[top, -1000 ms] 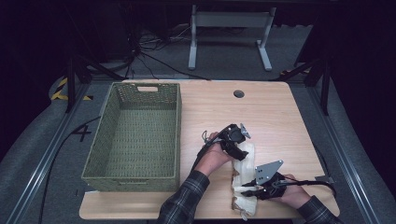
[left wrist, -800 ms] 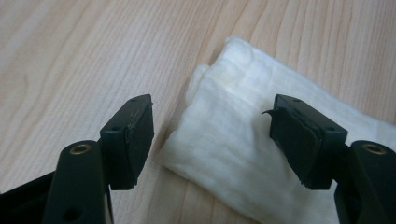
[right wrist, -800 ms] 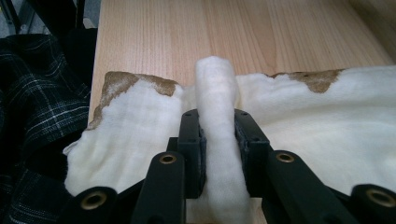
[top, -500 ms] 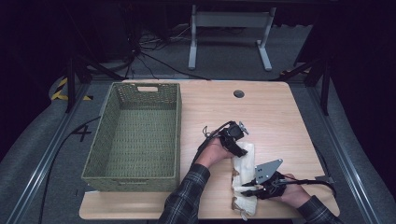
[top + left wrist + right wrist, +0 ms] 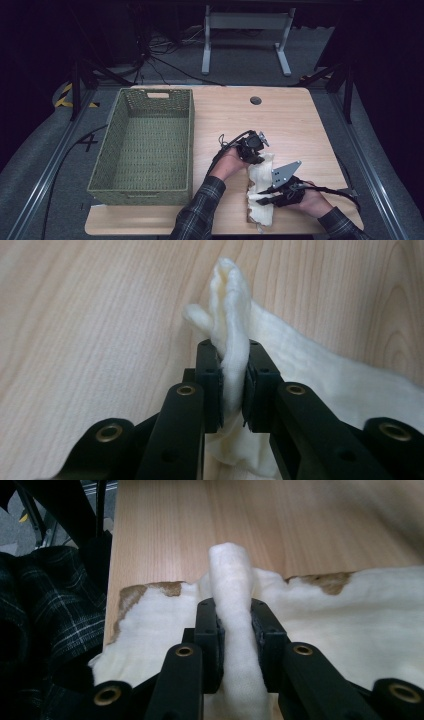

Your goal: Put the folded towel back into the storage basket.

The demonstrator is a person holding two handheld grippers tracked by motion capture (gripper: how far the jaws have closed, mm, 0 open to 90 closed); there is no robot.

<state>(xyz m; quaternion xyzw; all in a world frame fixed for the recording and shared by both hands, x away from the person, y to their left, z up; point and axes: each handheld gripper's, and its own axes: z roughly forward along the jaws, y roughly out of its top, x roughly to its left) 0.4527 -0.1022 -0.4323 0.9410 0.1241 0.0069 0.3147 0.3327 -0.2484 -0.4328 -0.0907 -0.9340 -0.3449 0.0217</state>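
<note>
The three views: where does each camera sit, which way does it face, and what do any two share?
High view: above the person's side, facing forward and down on the wooden table, green basket, both plaid-sleeved forearms.
Left gripper view: rides the left gripper, along its jaws, just closed on the white cloth.
Right gripper view: rides the right gripper, clamped on a cloth fold; plaid sleeve at its left.
Shared: all three show the cloth.

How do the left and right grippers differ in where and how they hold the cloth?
The left gripper pinches a fold at the cloth's far end, its jaws having just closed on it; the right gripper pinches a thicker fold near the cloth's near end. In the high view the right gripper carries a grey plate on top, while the left gripper is held from the cloth's other side. Both are shut on the same white cloth lying on the table.
</note>
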